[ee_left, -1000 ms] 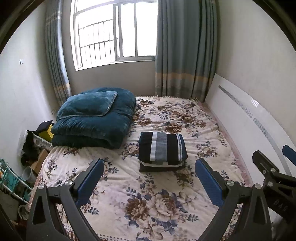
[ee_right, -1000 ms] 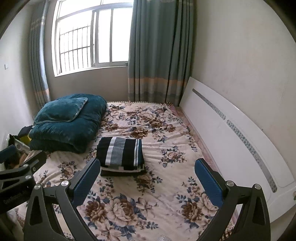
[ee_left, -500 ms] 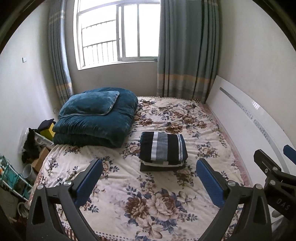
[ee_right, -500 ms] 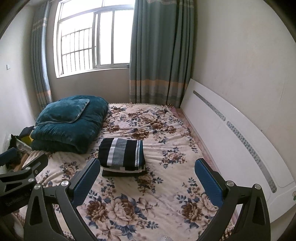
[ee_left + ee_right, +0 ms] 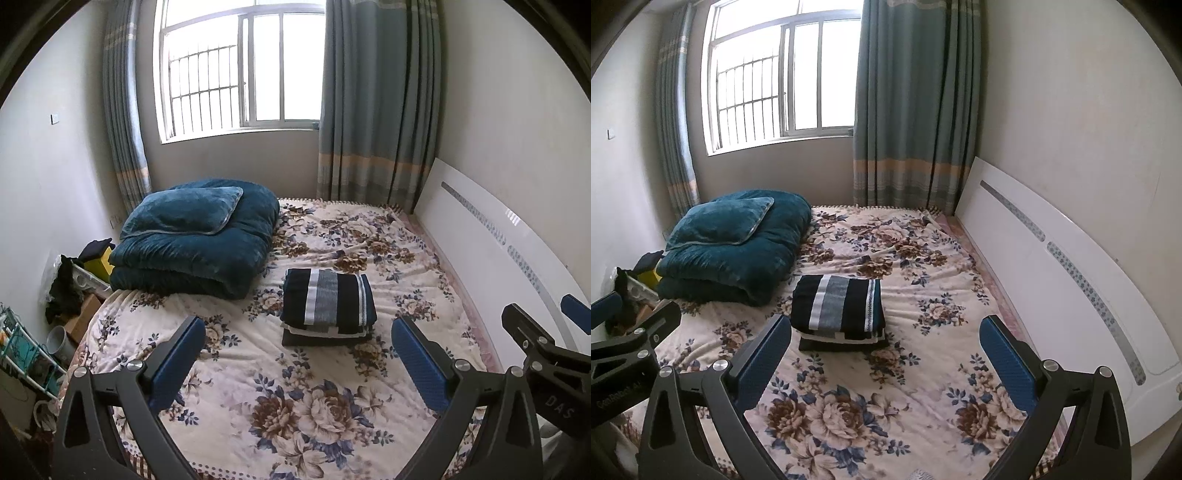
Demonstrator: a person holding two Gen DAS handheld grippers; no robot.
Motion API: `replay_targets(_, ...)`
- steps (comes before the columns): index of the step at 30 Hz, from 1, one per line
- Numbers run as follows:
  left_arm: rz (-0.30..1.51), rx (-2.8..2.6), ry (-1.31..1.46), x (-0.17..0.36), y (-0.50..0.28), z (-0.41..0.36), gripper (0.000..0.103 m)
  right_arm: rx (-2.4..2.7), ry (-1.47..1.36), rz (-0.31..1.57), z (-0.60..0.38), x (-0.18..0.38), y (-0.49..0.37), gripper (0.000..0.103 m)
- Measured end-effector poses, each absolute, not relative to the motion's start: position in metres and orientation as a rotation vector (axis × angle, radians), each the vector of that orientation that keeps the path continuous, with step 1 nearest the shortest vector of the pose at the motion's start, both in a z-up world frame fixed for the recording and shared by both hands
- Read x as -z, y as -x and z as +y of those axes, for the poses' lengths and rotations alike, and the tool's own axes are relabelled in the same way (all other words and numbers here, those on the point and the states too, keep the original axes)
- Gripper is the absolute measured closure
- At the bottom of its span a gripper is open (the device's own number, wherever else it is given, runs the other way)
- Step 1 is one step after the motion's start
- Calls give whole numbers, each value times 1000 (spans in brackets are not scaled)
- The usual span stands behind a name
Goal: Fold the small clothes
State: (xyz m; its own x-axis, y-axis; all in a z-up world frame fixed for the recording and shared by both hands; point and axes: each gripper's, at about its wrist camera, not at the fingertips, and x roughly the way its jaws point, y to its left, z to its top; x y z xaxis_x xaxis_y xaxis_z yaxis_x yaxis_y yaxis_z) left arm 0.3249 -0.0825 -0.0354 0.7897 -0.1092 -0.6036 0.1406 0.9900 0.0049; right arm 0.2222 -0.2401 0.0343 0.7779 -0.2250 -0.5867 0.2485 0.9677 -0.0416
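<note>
A folded striped garment (image 5: 328, 301) tops a small stack of folded clothes (image 5: 842, 341) on the floral bed (image 5: 317, 402). The stack lies ahead of both tools, apart from them. The left tool (image 5: 297, 360) is spread wide and holds nothing; the right tool (image 5: 886, 356) likewise. Beyond the left tool's left finger sits a teal quilt (image 5: 195, 254) with a pillow (image 5: 184, 214) on it.

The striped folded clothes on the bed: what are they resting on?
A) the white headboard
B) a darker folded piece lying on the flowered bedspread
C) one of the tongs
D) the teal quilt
B: the striped folded clothes lie atop a darker folded piece on the flowered bedspread, apart from the teal quilt, with both tongs open and holding nothing.
</note>
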Motion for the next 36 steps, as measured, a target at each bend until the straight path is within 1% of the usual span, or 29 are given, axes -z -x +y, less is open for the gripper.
replay_targets(36,617,89,-34,25,-313,-88,0,247,-43,615,-223,-39,-218,0)
